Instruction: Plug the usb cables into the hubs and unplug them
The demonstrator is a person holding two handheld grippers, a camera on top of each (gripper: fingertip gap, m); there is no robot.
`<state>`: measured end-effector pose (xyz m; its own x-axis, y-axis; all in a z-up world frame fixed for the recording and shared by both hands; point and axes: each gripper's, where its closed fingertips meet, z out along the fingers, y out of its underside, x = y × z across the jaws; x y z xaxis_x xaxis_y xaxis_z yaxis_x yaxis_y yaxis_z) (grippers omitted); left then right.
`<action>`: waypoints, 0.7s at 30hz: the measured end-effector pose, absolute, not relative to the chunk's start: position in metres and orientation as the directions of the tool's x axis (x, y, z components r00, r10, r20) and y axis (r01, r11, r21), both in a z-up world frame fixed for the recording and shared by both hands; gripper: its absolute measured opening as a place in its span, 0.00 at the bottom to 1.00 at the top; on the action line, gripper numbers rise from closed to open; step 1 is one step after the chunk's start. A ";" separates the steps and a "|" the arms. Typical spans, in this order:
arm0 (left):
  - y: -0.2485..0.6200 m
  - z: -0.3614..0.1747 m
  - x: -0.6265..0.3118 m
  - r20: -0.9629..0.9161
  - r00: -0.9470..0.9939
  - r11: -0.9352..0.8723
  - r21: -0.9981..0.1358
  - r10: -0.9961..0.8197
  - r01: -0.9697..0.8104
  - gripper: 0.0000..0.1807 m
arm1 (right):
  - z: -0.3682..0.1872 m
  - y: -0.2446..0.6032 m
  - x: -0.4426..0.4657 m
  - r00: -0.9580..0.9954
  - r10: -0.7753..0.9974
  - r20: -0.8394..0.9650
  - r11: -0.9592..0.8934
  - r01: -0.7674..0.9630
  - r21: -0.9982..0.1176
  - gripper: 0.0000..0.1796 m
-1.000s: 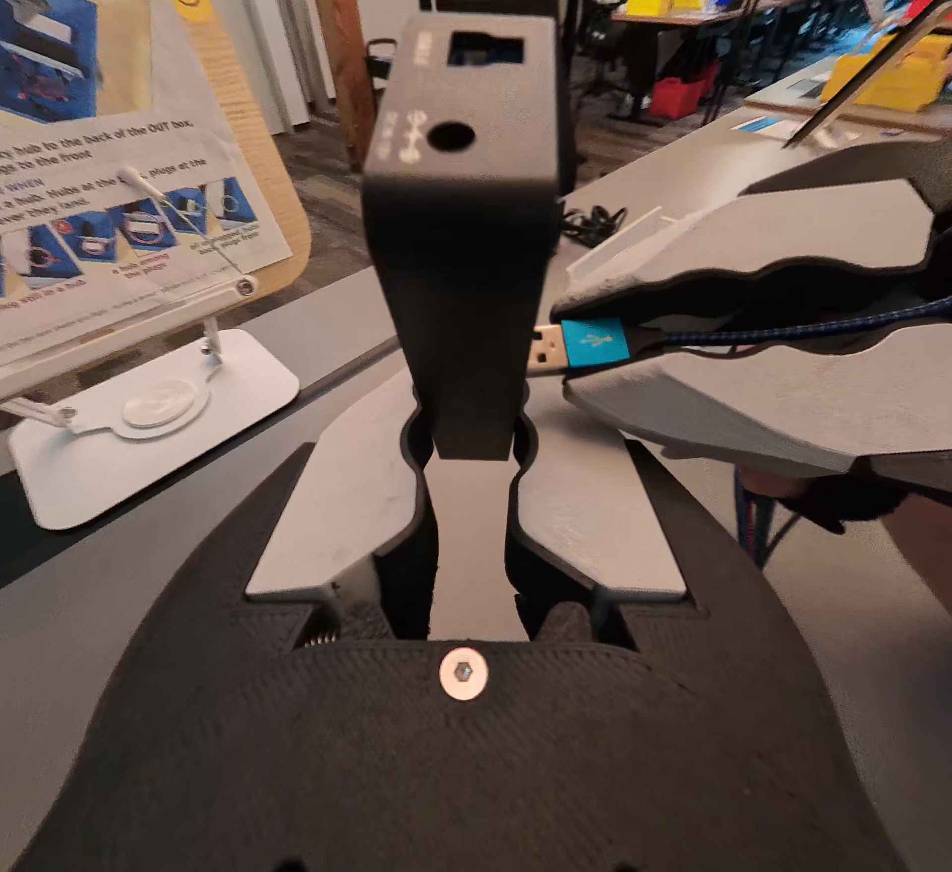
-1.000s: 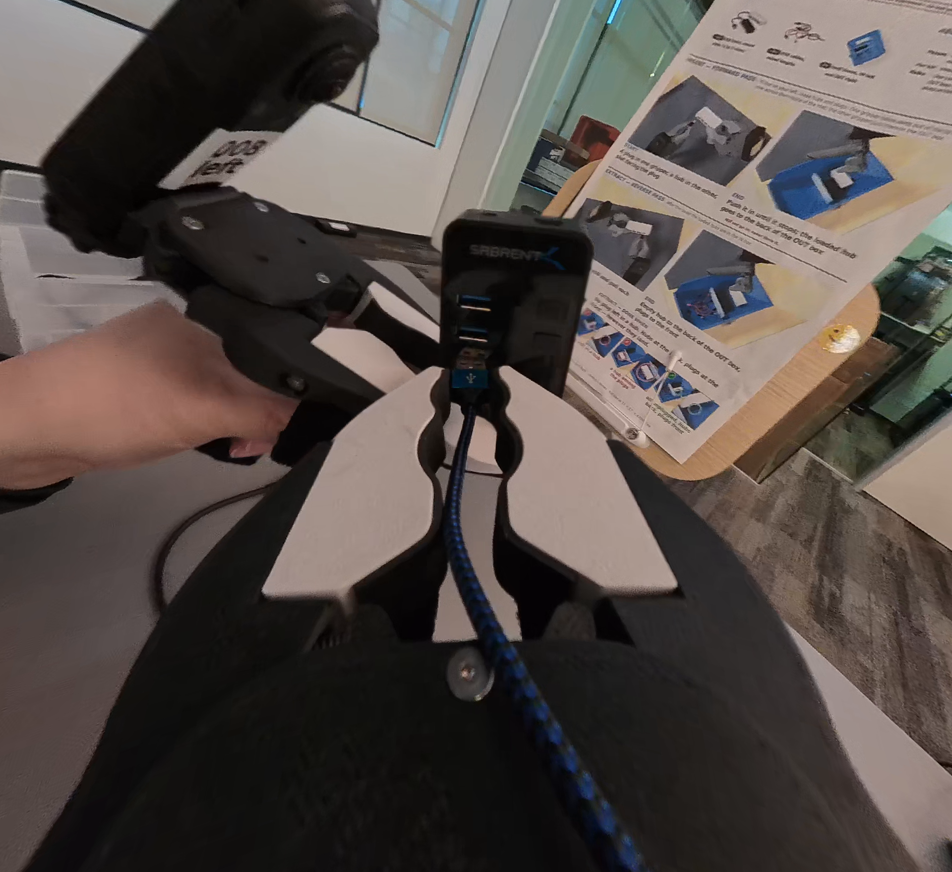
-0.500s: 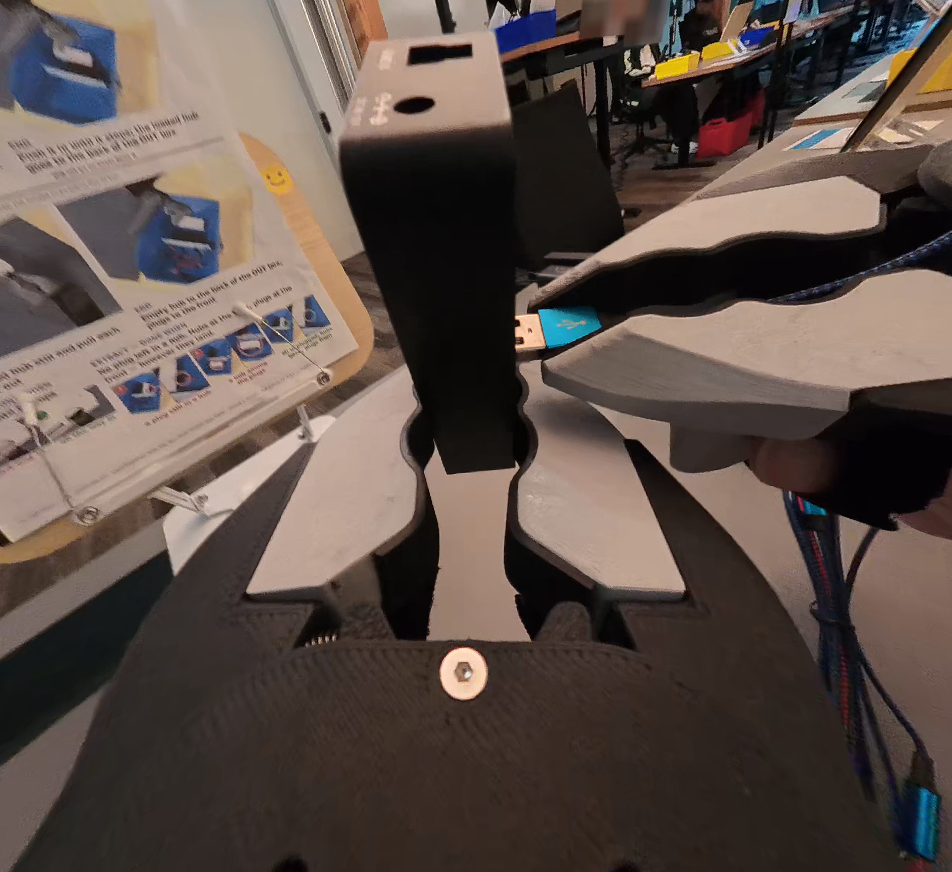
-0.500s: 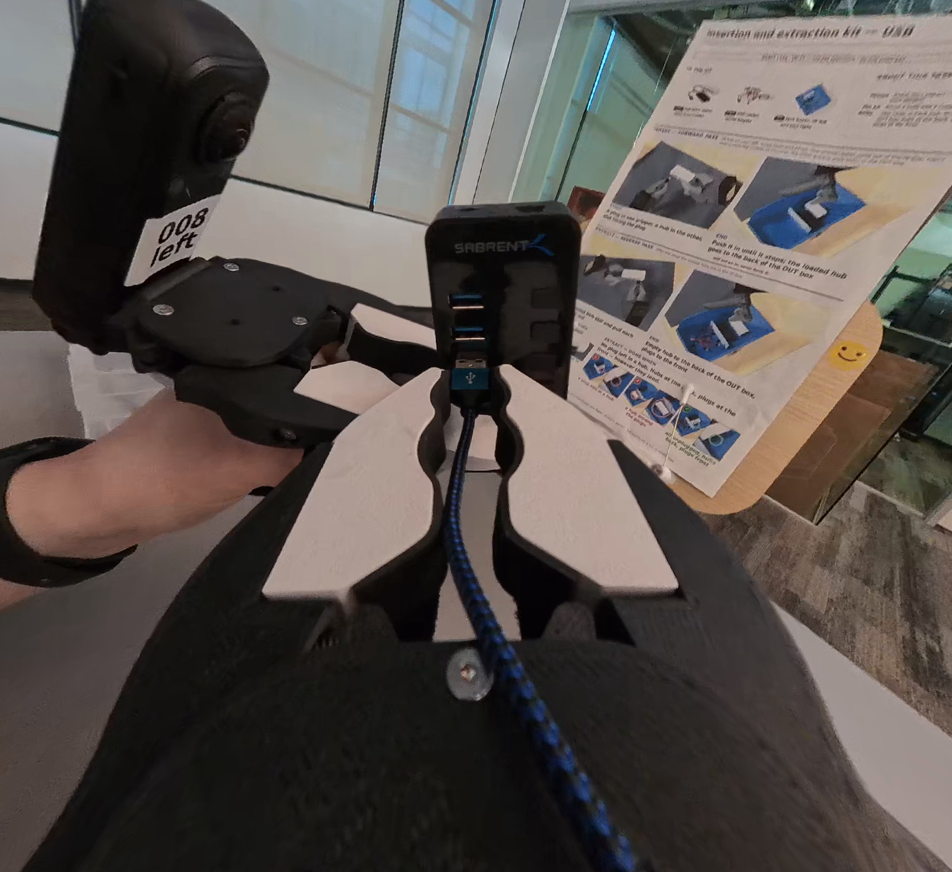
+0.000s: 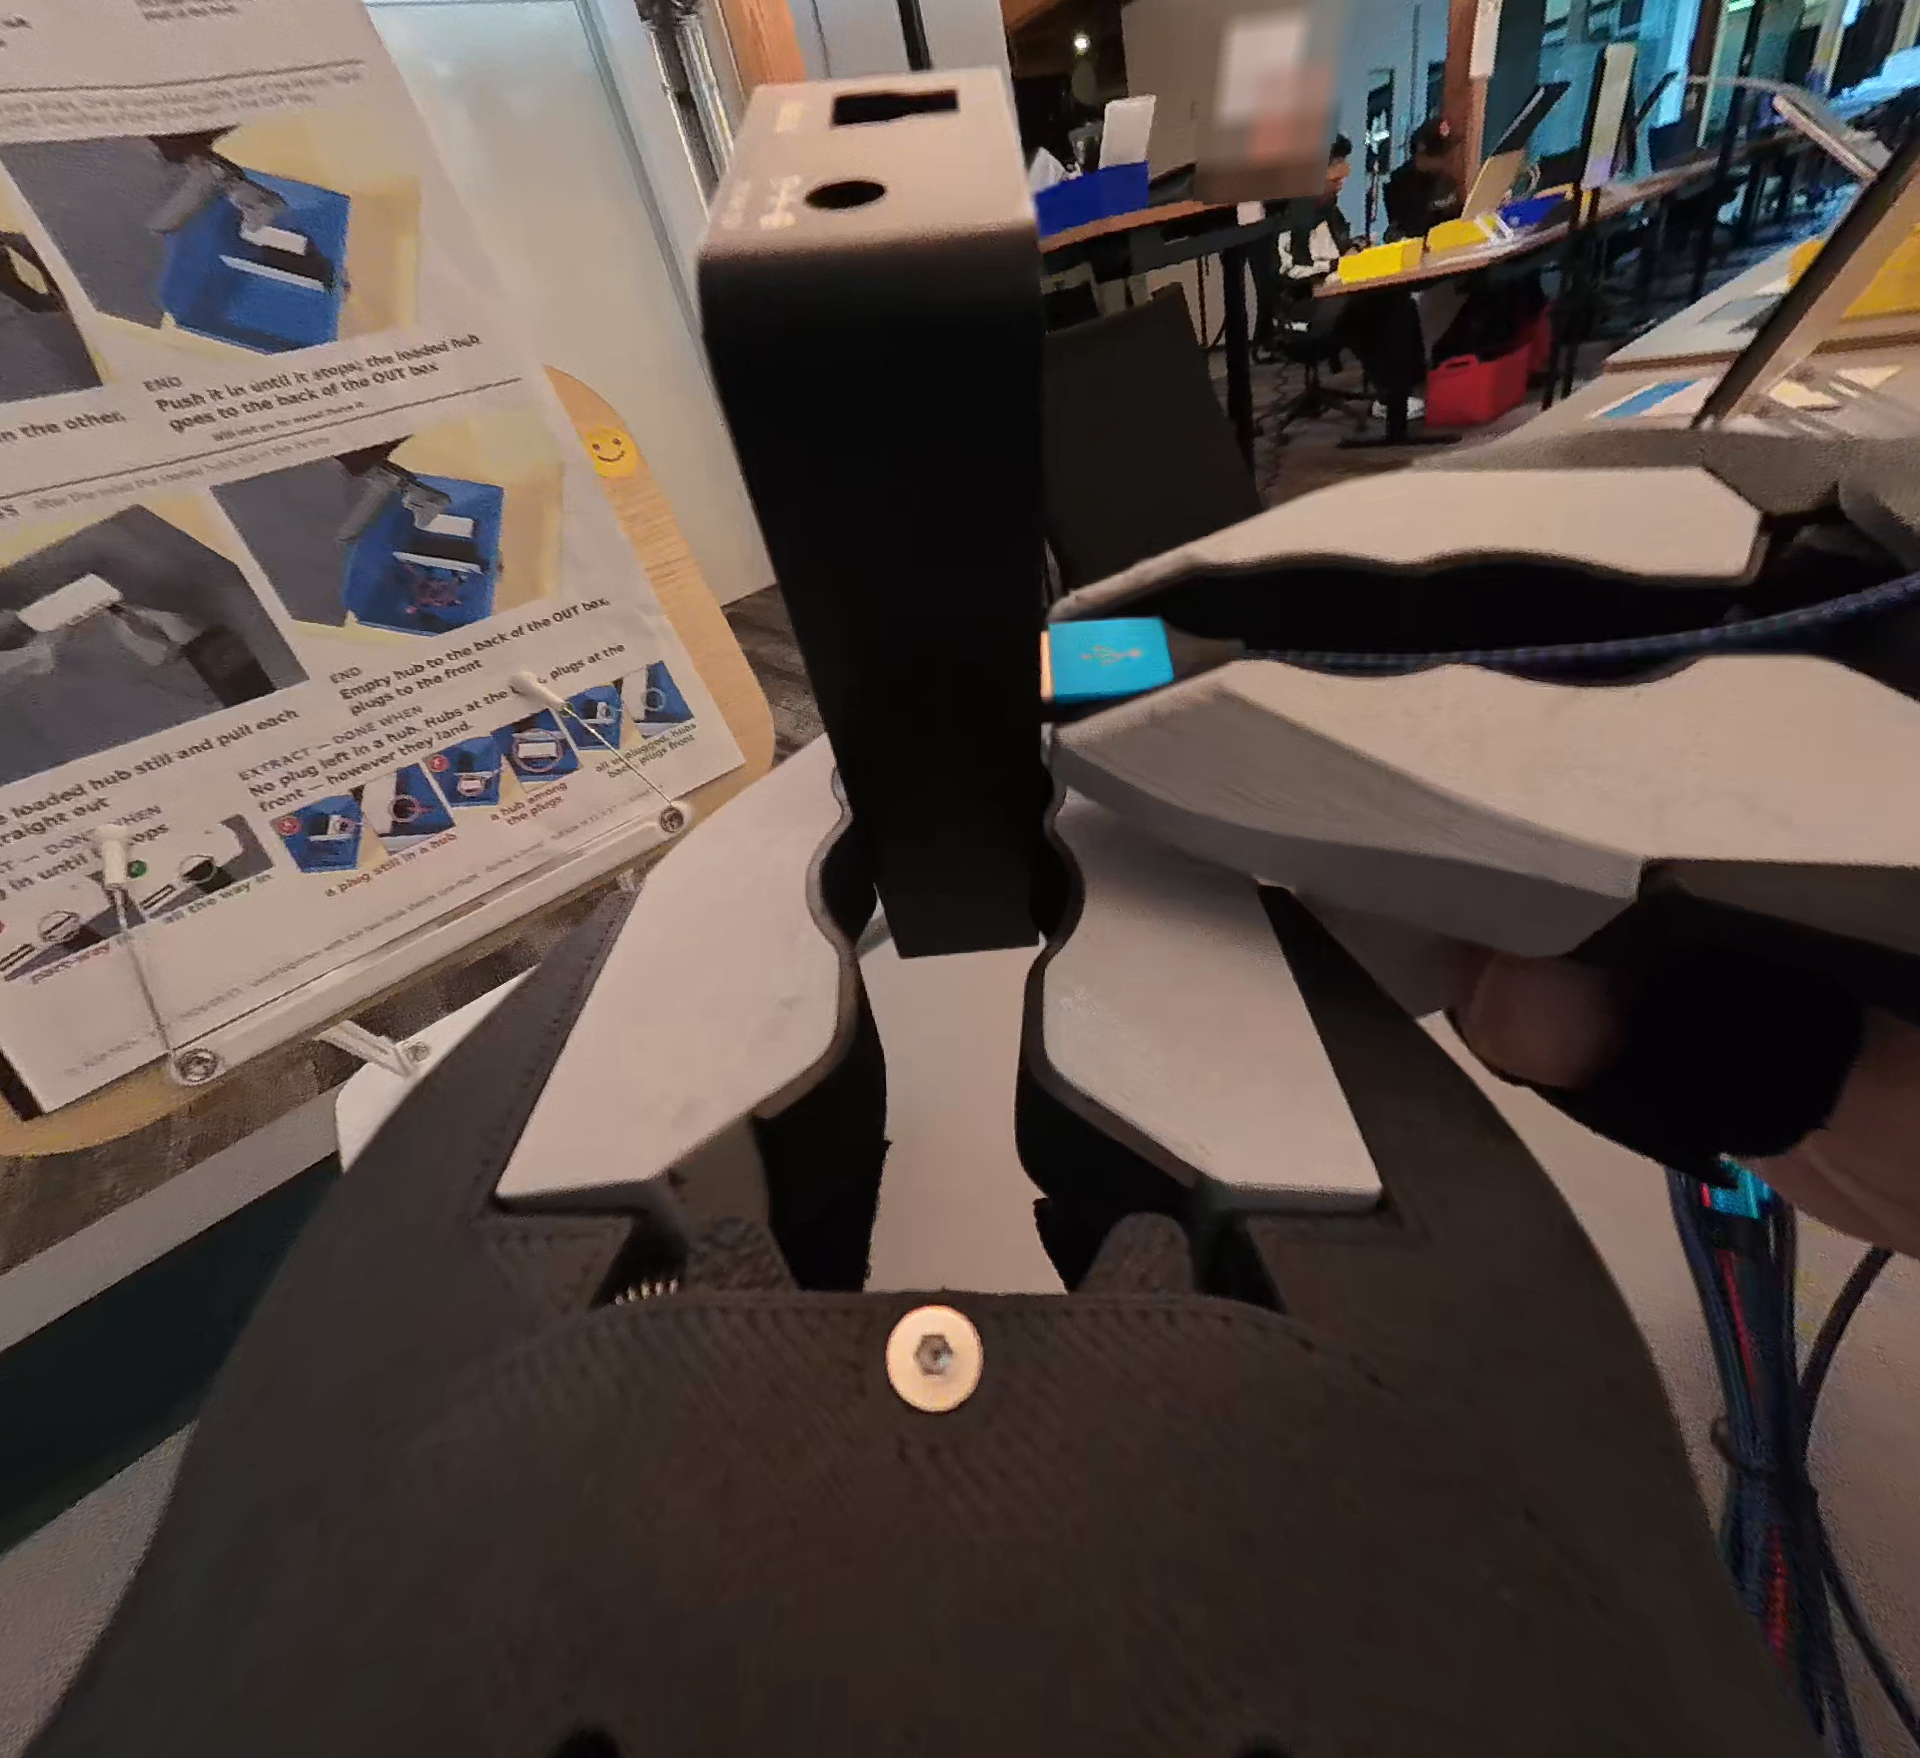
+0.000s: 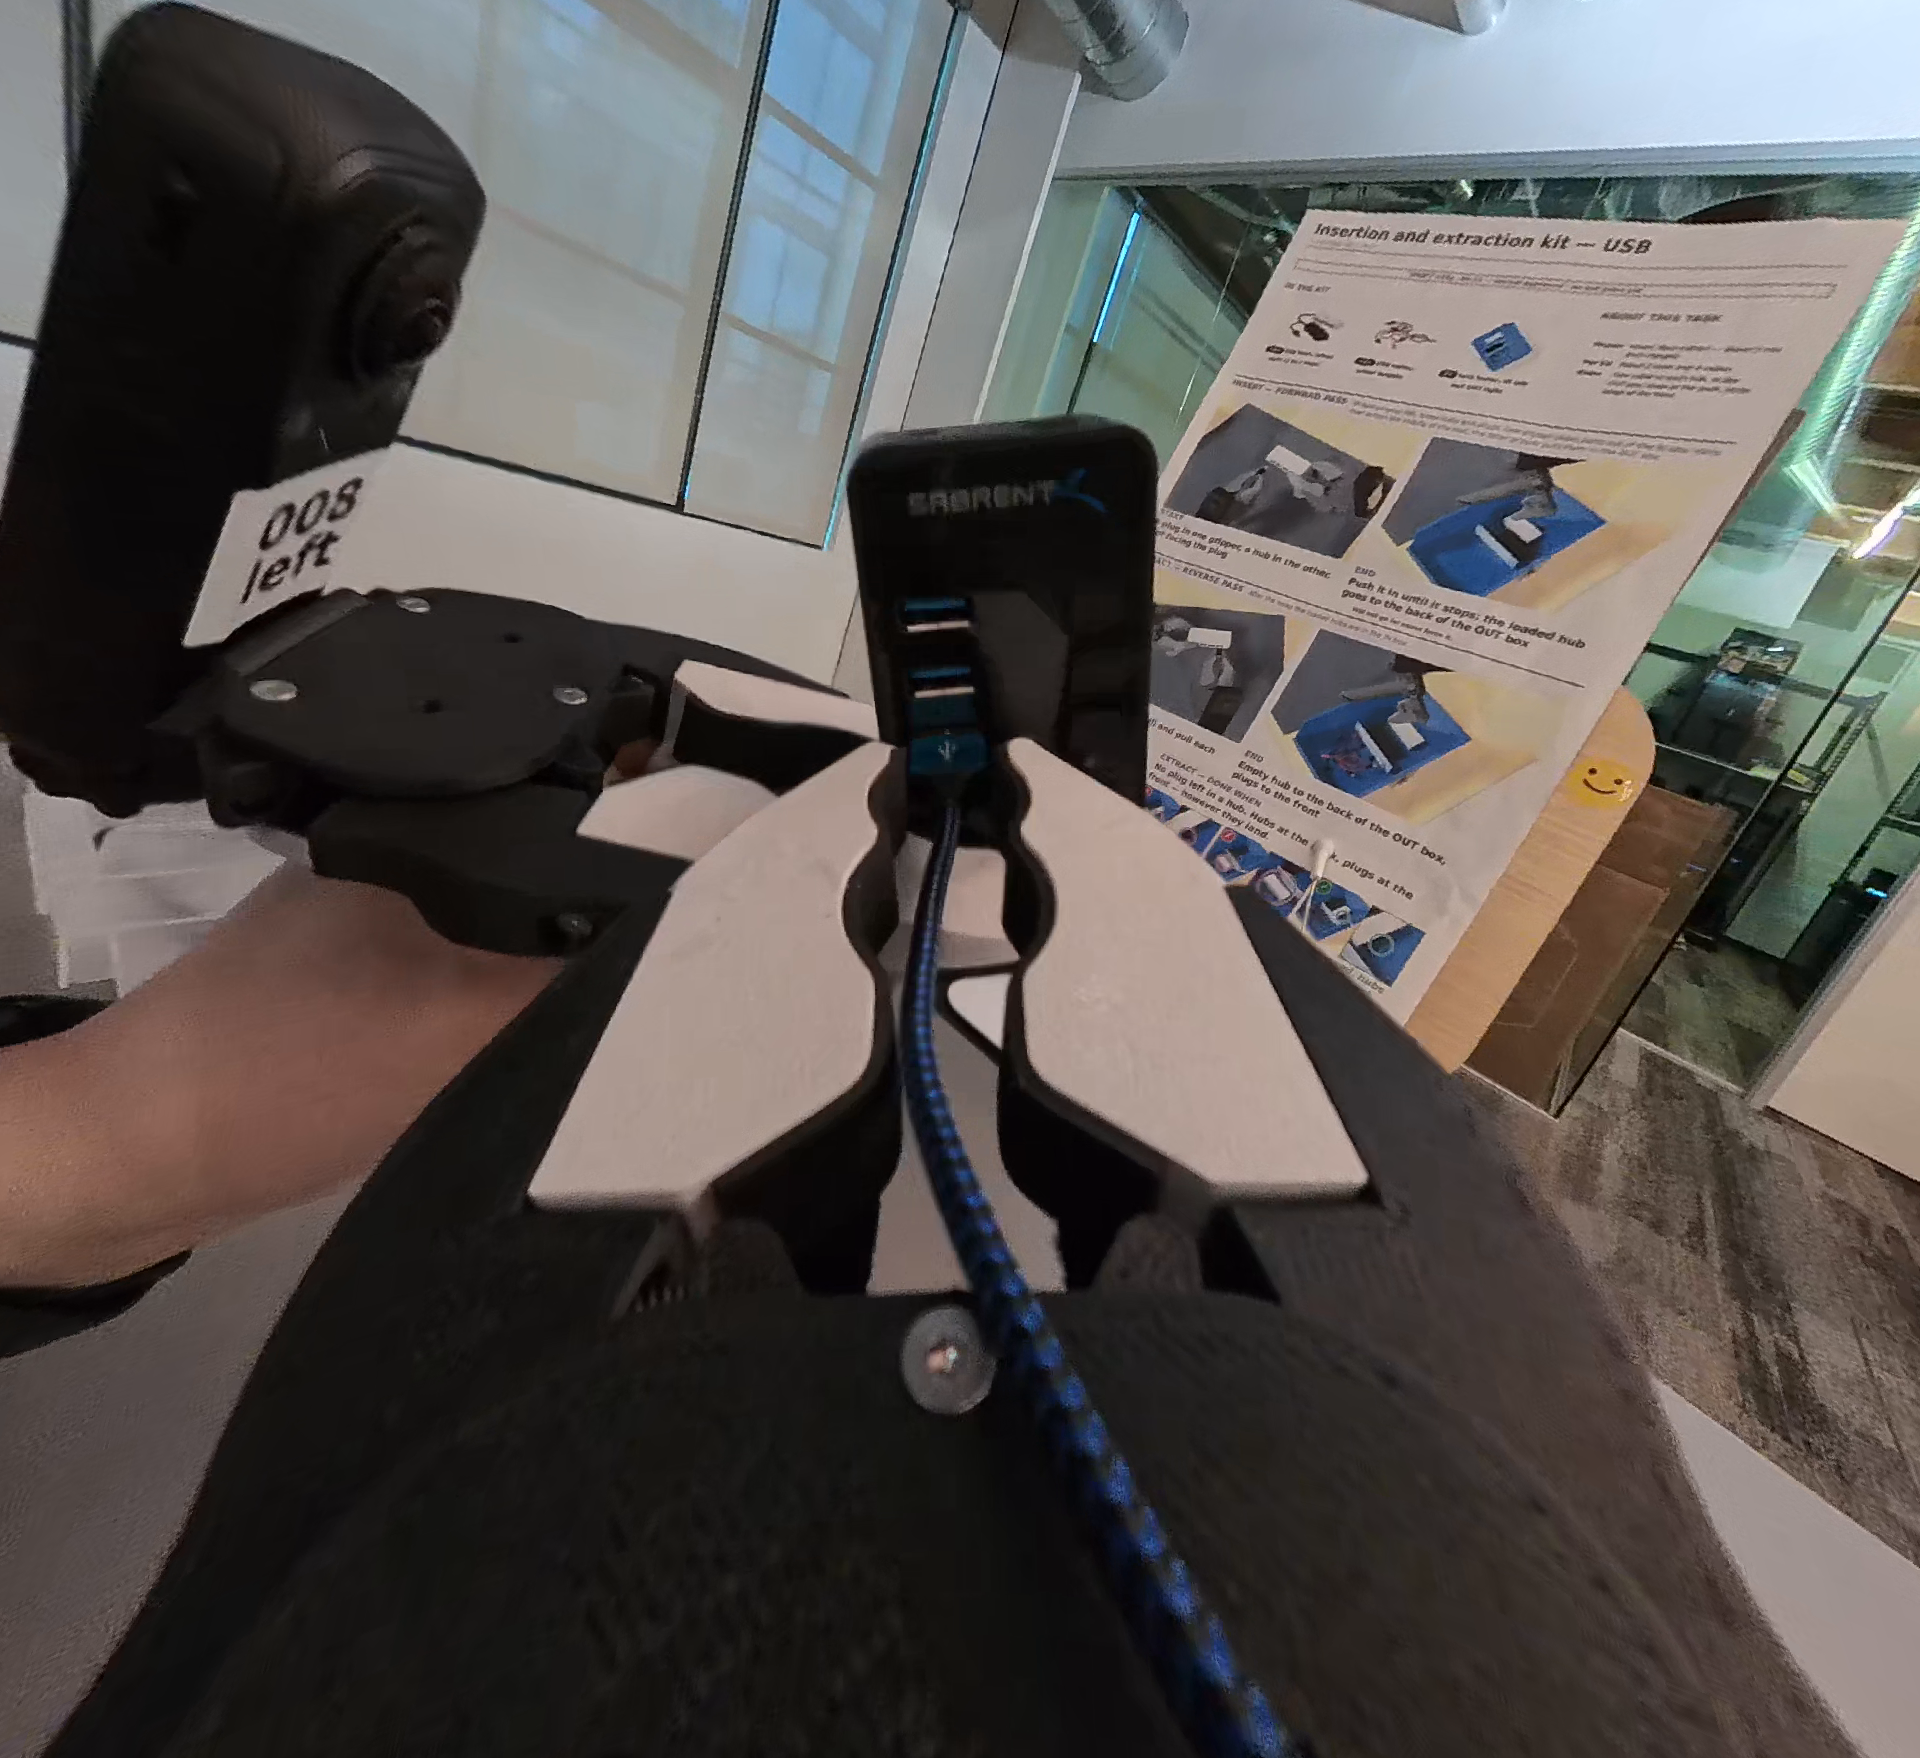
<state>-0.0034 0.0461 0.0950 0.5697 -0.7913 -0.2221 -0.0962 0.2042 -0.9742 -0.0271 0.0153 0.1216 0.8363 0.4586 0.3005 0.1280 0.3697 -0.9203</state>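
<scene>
Black and upright, the hub (image 5: 883, 503) stands clamped by its lower end in the left gripper (image 5: 940, 887), whose jaws are closed on it. Level with the hub's port face, the right gripper (image 6: 945, 773) has its jaws shut around the blue plug (image 5: 1107, 659) of a braided cable (image 6: 935, 1033). That plug's shell sits flush against the hub, with no metal tip showing, so this insertion looks seated or nearly so. Above it on the hub, two ports (image 6: 935, 612) appear empty; filling those and all the unplugging are apparently left.
</scene>
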 end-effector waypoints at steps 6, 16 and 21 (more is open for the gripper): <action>0.045 0.101 -0.008 -0.240 0.595 0.229 -0.969 -0.767 -0.096 0.14 | 0.125 0.010 -0.029 0.833 0.443 0.332 0.417 0.136 -0.899 0.08; 0.041 0.100 -0.005 -0.260 0.560 0.242 -0.964 -0.787 -0.108 0.14 | 0.126 0.006 -0.027 0.824 0.409 0.391 0.456 0.187 -0.870 0.08; 0.038 0.102 -0.006 -0.322 0.550 0.302 -0.944 -0.771 -0.130 0.14 | 0.127 0.002 -0.028 0.812 0.449 0.373 0.442 0.161 -0.882 0.08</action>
